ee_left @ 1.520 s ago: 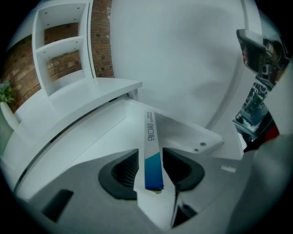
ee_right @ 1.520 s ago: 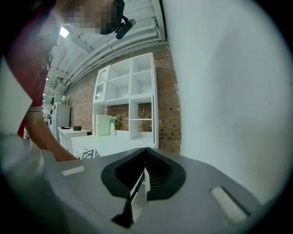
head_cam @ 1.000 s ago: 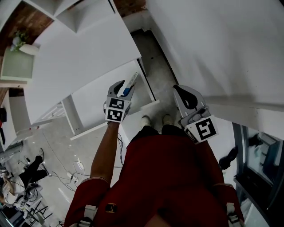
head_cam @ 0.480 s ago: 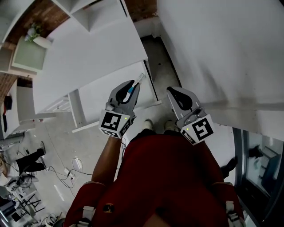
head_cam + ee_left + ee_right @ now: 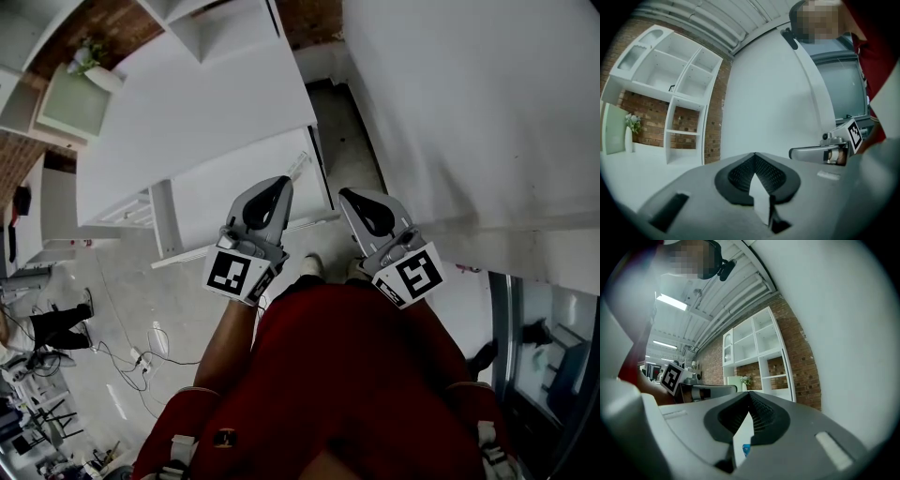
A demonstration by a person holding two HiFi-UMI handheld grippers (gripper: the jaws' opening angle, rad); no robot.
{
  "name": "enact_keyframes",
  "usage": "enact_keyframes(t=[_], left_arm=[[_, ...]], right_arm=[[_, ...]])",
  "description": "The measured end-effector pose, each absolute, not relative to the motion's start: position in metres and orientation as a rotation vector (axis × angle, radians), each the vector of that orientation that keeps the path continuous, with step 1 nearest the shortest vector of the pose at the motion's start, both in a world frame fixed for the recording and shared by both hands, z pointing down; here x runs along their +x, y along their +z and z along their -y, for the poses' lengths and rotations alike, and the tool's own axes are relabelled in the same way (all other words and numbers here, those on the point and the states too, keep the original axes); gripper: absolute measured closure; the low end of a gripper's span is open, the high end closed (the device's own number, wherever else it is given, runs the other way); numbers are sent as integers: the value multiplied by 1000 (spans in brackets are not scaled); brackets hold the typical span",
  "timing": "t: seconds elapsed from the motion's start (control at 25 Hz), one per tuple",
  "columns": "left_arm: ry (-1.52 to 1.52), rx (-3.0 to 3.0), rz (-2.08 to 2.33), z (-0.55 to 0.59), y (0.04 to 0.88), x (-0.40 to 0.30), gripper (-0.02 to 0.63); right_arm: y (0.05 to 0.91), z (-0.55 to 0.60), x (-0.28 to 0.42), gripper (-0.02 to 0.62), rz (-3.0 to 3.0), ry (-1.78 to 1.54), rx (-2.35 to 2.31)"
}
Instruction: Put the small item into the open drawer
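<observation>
The small item (image 5: 298,169), a thin white tube, lies in the open white drawer (image 5: 211,202) near its far right corner. My left gripper (image 5: 279,184) hangs just short of the item and above the drawer's right end. Its jaws are closing to shut, tips together, with nothing between them. In the left gripper view the left gripper (image 5: 753,155) shows only bare dark pads. My right gripper (image 5: 345,195) is held beside it to the right, off the drawer, and looks shut and empty. The right gripper (image 5: 749,394) shows its pads together in its own view.
A white cabinet top (image 5: 187,103) runs behind the drawer. A white shelf unit (image 5: 670,89) stands against a brick wall, with a plant in a vase (image 5: 89,58) nearby. A white wall (image 5: 469,103) rises at the right. The person's feet (image 5: 309,265) and floor cables (image 5: 155,352) are below.
The left gripper's jaws went from wide apart around the white and blue item to shut. The item left them and lies in the drawer. Both grippers drew back toward the person.
</observation>
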State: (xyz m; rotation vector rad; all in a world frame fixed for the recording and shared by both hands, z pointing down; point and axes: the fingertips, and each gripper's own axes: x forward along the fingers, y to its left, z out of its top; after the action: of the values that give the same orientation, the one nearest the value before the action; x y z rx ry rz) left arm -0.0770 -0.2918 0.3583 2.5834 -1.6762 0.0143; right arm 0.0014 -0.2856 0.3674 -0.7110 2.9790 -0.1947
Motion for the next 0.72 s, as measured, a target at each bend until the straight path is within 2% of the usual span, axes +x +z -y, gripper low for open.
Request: enact_keyframes(t=[0.72], left_arm=[[-14, 2588, 1679, 282, 350, -72, 599]], right_arm=[[366, 272, -12, 584, -2999, -141, -652]])
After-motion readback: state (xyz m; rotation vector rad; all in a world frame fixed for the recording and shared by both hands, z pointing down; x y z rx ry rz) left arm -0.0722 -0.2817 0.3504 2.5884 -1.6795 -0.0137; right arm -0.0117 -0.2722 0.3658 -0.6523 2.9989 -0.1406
